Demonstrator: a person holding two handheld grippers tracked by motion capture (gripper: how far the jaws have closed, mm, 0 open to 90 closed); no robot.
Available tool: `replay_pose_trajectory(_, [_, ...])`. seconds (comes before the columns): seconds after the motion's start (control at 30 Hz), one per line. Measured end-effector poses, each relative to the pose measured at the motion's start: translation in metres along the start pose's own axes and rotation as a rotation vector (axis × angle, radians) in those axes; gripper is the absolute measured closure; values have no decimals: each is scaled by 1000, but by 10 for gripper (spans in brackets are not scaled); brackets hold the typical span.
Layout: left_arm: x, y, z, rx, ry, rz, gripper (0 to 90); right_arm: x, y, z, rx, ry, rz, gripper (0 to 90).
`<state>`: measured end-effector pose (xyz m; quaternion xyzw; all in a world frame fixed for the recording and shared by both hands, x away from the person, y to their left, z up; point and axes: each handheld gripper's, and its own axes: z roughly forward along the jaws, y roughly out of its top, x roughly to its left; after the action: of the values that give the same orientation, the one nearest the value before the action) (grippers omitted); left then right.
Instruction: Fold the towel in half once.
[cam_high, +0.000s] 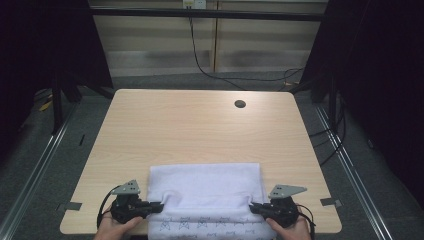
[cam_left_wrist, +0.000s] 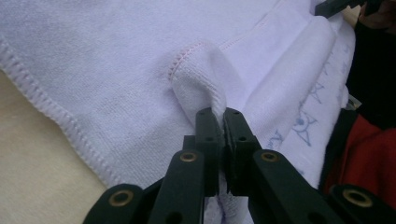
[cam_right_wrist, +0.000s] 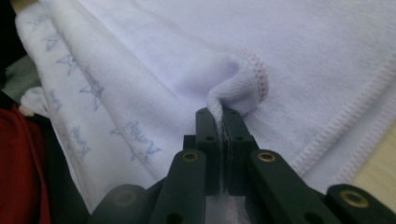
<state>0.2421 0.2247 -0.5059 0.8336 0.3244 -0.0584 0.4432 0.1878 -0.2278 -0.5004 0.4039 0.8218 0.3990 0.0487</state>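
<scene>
Towel (cam_high: 205, 187): white with a faint lilac cast; near edge printed with small pale blue-grey star-like figures in rows. Hem stitching white, with a pinkish thread line in the left gripper view (cam_left_wrist: 187, 51).
Bench (cam_high: 200, 125): light wood grain, pale tan; one dark round hole (cam_high: 240, 104).
Left claw (cam_high: 159, 204) and right claw (cam_high: 253, 205): black, brass-coloured rivets, grey plates on top.
Floor (cam_high: 30, 165): grey carpet.
Red fabric (cam_right_wrist: 18, 168) at frame edge in the right gripper view.
</scene>
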Motion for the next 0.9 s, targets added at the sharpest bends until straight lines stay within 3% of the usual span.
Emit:
replay_pose_trajectory(0.1, [17, 7, 3, -26, 10, -35, 861, -7, 7, 7, -4, 14, 5, 881])
replay_pose_trajectory(0.17, [27, 16, 7, -32, 36, -27, 864, -15, 14, 13, -11, 19, 15, 881])
replay_pose_trajectory(0.23, [38, 27, 11, -41, 85, -2, 865, -22, 22, 19, -11, 8, 13, 882])
replay_pose_trajectory(0.33, [57, 36, 15, -60, 88, -23, 866, -33, 37, 30, -6, -2, 9, 881])
replay_pose_trajectory(0.5, [79, 56, 22, -69, 154, -14, 866, -51, 57, 45, -16, -20, 10, 881])
replay_pose_trajectory(0.6, [92, 68, 27, -78, 190, -23, 867, -59, 67, 53, -16, -41, 14, 881])
replay_pose_trajectory(0.7, [109, 83, 36, -97, 225, -60, 867, -71, 79, 62, -19, -53, 31, 881])
replay_pose_trajectory(0.73, [113, 87, 38, -100, 245, -53, 867, -76, 85, 66, -14, -59, 37, 881])
replay_pose_trajectory(0.9, [126, 107, 42, -49, 295, -31, 867, -97, 108, 80, 2, -97, 55, 881])
